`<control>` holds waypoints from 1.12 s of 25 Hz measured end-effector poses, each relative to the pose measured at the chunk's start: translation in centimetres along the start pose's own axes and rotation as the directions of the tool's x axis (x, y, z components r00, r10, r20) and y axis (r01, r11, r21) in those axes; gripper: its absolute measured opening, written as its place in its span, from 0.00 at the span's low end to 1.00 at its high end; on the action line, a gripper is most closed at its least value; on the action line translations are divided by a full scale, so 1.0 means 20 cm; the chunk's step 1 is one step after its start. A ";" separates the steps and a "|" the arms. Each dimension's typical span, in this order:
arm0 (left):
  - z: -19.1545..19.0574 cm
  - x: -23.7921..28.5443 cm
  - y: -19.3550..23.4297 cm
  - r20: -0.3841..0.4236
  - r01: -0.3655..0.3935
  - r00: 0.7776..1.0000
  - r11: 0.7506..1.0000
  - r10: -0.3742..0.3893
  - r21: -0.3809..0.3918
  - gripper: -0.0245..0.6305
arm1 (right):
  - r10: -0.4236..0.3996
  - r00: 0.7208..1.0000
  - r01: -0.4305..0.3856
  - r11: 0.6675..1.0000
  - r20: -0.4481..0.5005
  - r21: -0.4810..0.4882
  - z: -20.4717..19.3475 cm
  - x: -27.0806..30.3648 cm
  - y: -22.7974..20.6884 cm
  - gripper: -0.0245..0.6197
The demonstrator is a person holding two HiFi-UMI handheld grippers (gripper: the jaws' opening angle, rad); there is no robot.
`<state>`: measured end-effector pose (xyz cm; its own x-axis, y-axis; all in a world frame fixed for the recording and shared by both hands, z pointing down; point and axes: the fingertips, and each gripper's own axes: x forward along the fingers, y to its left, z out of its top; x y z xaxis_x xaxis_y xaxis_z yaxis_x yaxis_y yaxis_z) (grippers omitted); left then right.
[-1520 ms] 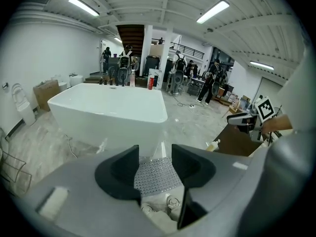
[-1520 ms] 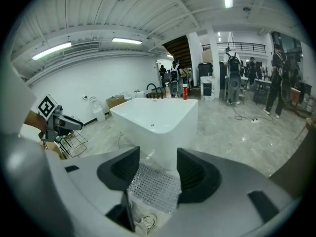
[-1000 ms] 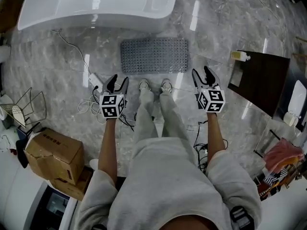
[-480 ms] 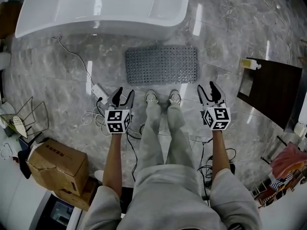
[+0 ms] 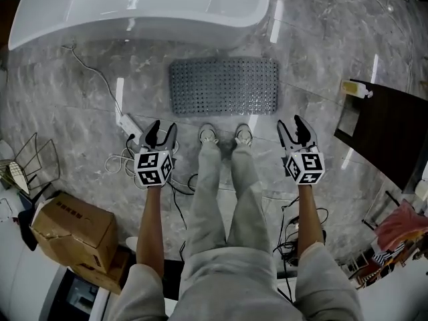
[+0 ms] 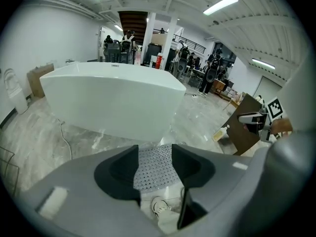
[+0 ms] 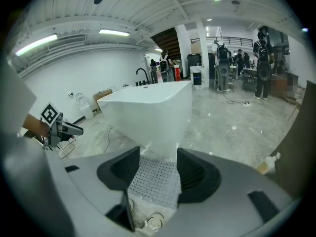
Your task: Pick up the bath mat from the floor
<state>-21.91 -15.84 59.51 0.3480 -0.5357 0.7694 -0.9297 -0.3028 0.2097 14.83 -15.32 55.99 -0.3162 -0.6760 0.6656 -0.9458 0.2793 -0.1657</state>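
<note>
Bath mat [image 5: 224,85]: centred, on the far side
Its long axis ran left-right on the floor; left claw [image 5: 162,128] and right claw [image 5: 291,124], both open and empty, stood equally near.

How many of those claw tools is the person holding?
2. The left gripper is left of the person's shoes, the right gripper to their right; both are open, short of the bath mat.

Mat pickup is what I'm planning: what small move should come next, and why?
Probably lower the left gripper and right gripper forward to the near edge of the mat. It lies flat by the tub; both grippers are short of it, jaws open, nothing between them.
</note>
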 end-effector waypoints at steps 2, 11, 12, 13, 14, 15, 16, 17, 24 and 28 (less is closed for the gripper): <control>-0.04 0.05 0.04 -0.001 -0.009 1.000 1.000 0.009 -0.011 0.37 | 0.005 1.000 -0.005 1.000 -0.011 -0.006 -0.07 0.05 -0.02 0.41; -0.26 0.30 0.13 -0.031 -0.021 0.999 1.000 0.021 0.006 0.37 | 0.006 0.998 -0.006 1.000 -0.060 0.002 -0.39 0.24 -0.13 0.41; -0.29 0.33 0.13 -0.036 -0.020 0.999 1.000 0.020 0.008 0.37 | 0.007 0.998 -0.007 1.000 -0.067 0.004 -0.43 0.26 -0.14 0.41; -0.31 0.36 0.14 -0.040 -0.018 0.999 1.000 0.018 0.008 0.37 | 0.008 0.997 -0.008 1.000 -0.072 0.007 -0.46 0.28 -0.15 0.41; -0.33 0.39 0.15 -0.044 -0.016 0.999 1.000 0.016 0.005 0.37 | 0.009 0.997 -0.008 1.000 -0.078 0.013 -0.49 0.30 -0.16 0.41; -0.36 0.42 0.16 -0.047 -0.015 0.999 1.000 0.015 -0.002 0.37 | 0.009 0.996 -0.007 1.000 -0.084 0.019 -0.53 0.31 -0.17 0.41; -0.39 0.45 0.17 -0.050 -0.014 0.999 1.000 0.013 -0.011 0.37 | 0.008 0.996 -0.006 1.000 -0.090 0.026 -0.56 0.33 -0.19 0.41; -0.41 0.48 0.18 -0.054 -0.013 0.998 1.000 0.012 -0.018 0.37 | 0.007 0.995 -0.004 0.999 -0.096 0.032 -0.59 0.34 -0.21 0.41; -0.59 0.66 0.29 -0.090 -0.014 0.996 0.999 0.010 -0.038 0.39 | -0.002 0.989 0.007 0.999 -0.150 0.033 -0.83 0.46 -0.31 0.42; -0.69 0.74 0.34 -0.102 -0.016 0.995 0.999 0.011 -0.042 0.39 | 0.000 0.985 0.004 1.000 -0.172 0.023 -0.96 0.55 -0.36 0.41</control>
<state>-24.71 -14.97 80.56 0.3233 -0.4559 0.8292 -0.9393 -0.2611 0.2226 19.60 -11.70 78.38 -0.2992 -0.5484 0.7809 -0.9484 0.2609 -0.1802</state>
